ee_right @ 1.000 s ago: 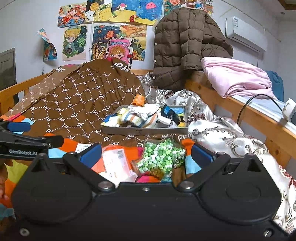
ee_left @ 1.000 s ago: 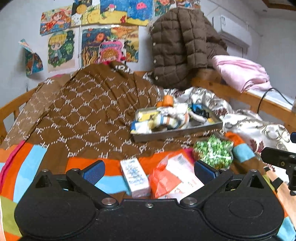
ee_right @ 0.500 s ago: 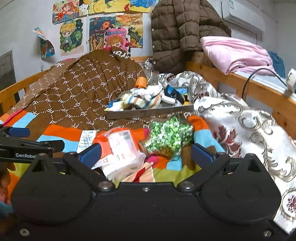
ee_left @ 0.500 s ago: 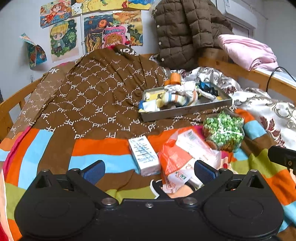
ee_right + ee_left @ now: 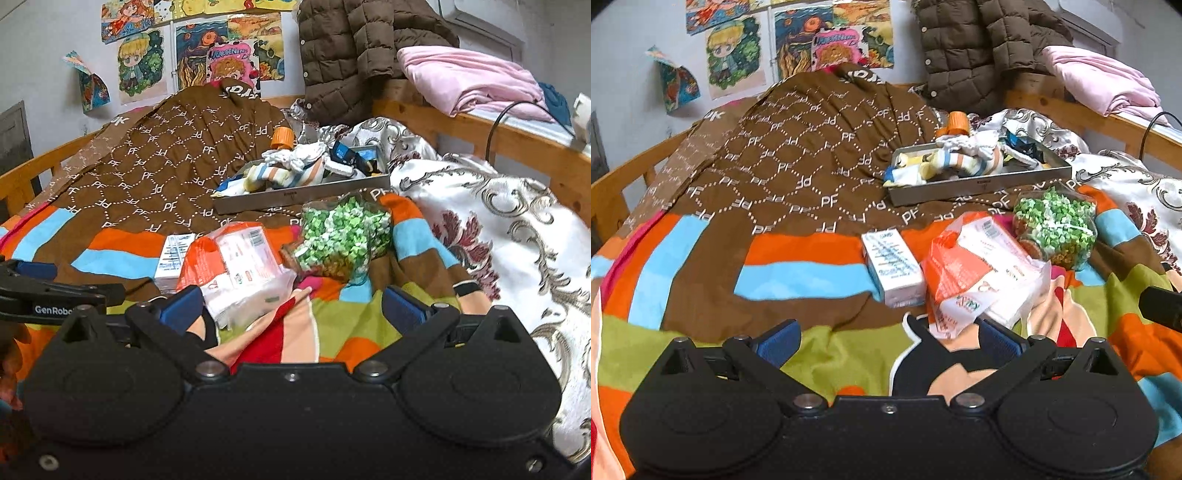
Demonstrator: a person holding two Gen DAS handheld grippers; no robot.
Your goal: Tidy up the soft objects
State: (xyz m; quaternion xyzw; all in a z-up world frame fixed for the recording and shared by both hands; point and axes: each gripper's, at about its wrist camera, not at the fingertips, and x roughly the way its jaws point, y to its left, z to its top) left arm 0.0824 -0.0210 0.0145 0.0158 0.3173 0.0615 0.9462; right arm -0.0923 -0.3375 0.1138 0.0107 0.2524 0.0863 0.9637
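On the bed lie a white and blue tissue pack, an orange and white plastic pack and a clear bag of green pieces. Behind them a grey metal tray holds socks and other soft items. My left gripper is open and empty, just short of the tissue pack and the orange pack. My right gripper is open and empty, with the orange pack near its left finger.
A brown patterned quilt covers the far left of the bed. A white floral blanket lies at the right. A wooden rail carries a brown jacket and pink bedding. An orange cap sits behind the tray.
Both grippers have risen and tilted down, so more of the striped bedspread shows in front of the packs. The objects have not moved. Both grippers stay open.
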